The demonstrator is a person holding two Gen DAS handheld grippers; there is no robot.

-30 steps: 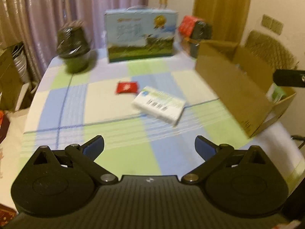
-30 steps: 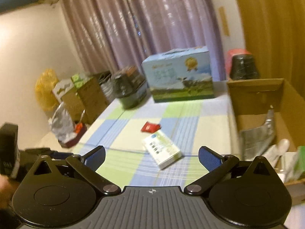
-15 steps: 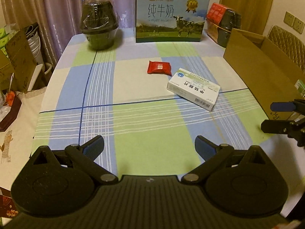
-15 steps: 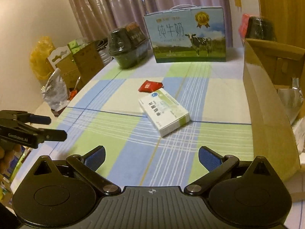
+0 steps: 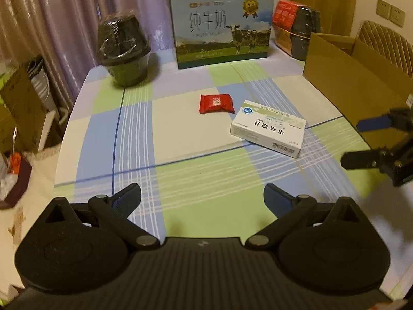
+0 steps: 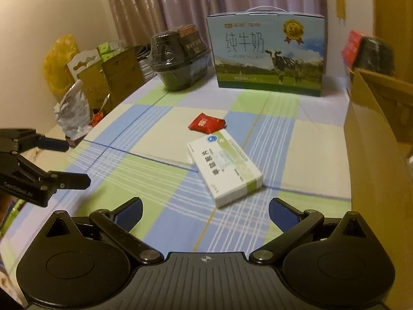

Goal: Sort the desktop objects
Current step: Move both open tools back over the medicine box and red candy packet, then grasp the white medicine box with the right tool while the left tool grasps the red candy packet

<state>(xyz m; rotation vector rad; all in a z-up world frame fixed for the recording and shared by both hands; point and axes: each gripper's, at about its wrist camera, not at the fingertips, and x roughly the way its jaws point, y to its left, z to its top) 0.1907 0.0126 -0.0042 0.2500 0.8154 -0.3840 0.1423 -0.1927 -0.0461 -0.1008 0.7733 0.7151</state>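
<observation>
The pillbox (image 5: pixel 268 129) lies flat mid-table, nearer the right edge, with the red packet (image 5: pixel 216 103) just beside its far corner and the carton (image 5: pixel 361 82) at the right edge. It looks a light, stiff card box, best taken across its short sides; the packet is probably soft and slippery. Both the left gripper (image 5: pixel 202 199) and right gripper (image 6: pixel 205 210) are spread wide, holding nothing. Since half a second ago both views have drawn nearer the pillbox.
</observation>
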